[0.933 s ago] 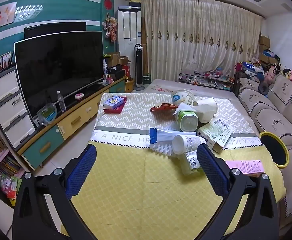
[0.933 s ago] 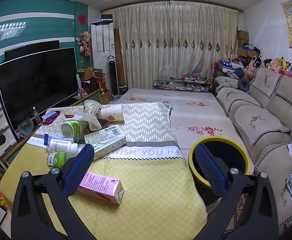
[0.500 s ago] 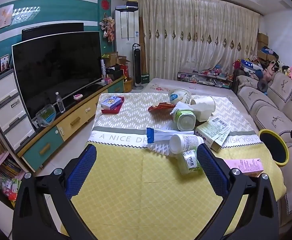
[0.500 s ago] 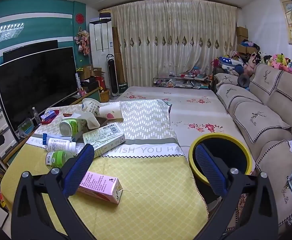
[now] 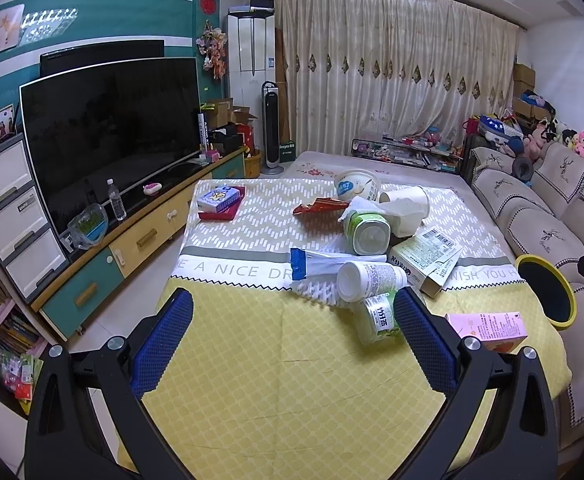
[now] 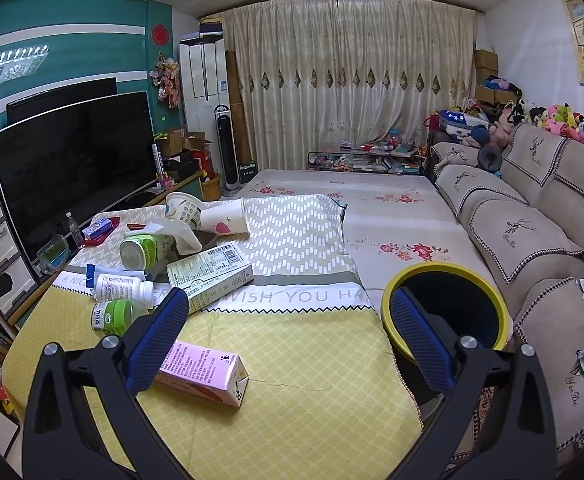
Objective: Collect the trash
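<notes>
Left wrist view: the left gripper [image 5: 292,344] hangs over the yellow tablecloth [image 5: 276,392] with its jaws spread wide, nothing between them. Trash sits in a heap just ahead: white bottle [image 5: 369,280], green bottle [image 5: 377,318], pale carton [image 5: 425,258] and a pink carton [image 5: 489,330] off to the right. The right gripper [image 6: 290,338] is wide open and empty too, with the yellow-rimmed bin [image 6: 447,276] beside the table, right behind its right finger.
</notes>
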Demonstrator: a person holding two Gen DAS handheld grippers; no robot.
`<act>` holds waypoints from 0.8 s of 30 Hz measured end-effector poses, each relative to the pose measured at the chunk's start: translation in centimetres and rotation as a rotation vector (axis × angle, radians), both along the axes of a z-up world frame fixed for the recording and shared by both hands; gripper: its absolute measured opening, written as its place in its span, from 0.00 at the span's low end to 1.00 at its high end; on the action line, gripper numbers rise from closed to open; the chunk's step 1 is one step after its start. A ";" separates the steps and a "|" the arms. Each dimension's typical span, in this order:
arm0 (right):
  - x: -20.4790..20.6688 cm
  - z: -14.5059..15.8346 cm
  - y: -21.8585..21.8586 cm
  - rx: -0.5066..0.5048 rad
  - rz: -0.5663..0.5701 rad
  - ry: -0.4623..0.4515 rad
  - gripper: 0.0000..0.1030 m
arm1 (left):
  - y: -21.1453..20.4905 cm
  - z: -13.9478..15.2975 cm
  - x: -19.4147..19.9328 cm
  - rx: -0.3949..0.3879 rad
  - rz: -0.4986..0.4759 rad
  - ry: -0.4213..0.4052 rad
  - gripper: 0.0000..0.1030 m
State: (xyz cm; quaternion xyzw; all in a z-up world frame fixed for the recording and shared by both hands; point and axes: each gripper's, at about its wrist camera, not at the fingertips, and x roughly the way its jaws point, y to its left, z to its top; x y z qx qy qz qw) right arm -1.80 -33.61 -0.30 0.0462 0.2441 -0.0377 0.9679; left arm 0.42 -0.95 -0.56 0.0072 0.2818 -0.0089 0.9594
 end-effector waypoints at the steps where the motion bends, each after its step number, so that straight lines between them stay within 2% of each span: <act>1: 0.0 0.0 0.0 0.000 0.001 0.001 0.94 | 0.0 0.0 0.0 0.000 0.000 0.000 0.96; 24: 0.5 -0.6 0.3 0.005 0.007 0.014 0.94 | -0.3 -0.6 0.5 -0.002 -0.014 0.019 0.96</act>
